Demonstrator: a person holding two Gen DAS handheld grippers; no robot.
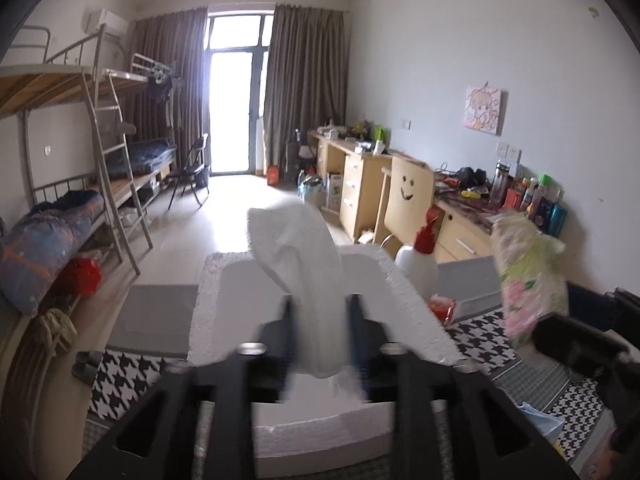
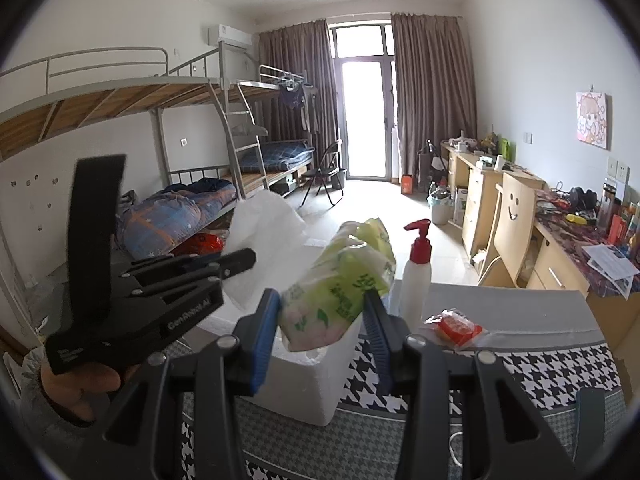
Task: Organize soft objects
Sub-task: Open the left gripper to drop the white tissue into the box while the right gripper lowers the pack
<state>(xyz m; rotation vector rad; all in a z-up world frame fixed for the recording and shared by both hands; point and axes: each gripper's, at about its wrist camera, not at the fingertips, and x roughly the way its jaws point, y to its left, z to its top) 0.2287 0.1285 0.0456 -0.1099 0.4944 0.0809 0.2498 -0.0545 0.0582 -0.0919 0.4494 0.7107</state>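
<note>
Left wrist view: left gripper [image 1: 320, 320] hangs over the white foam box [image 1: 224, 308], a white soft bag [image 1: 296, 256] standing between its jaws; jaws look slightly apart around it and blurred, so whether the pads bite or the bag is slipping free cannot be told. The bag's long axis runs roughly upright, top leaning away from the camera toward the room, lower end hanging down over the box opening. Right wrist view: right gripper [image 2: 324, 320] has its jaws clamped on a green-and-pink tissue pack [image 2: 340, 280], blue pads pressing both sides. The pack's long axis points forward and up, away from the camera, near end hanging just over the foam box's corner [image 2: 316, 380]. The left gripper [image 2: 236, 260] shows at left in this view with the white bag [image 2: 264, 236] beside its tip, a hand [image 2: 80, 384] under it. Box sits on a houndstooth-covered worktop [image 2: 520, 372]; a red-capped pump bottle [image 2: 416, 276] and a red wrapped packet [image 2: 456, 328] stand just beside the box, not soft-bin items by the look. Step judged: dropping soft items into the box. Next likely needs the white bag let fully into the box, then the pack lowered in beside it, long axis tipped flatter to fit.
</note>
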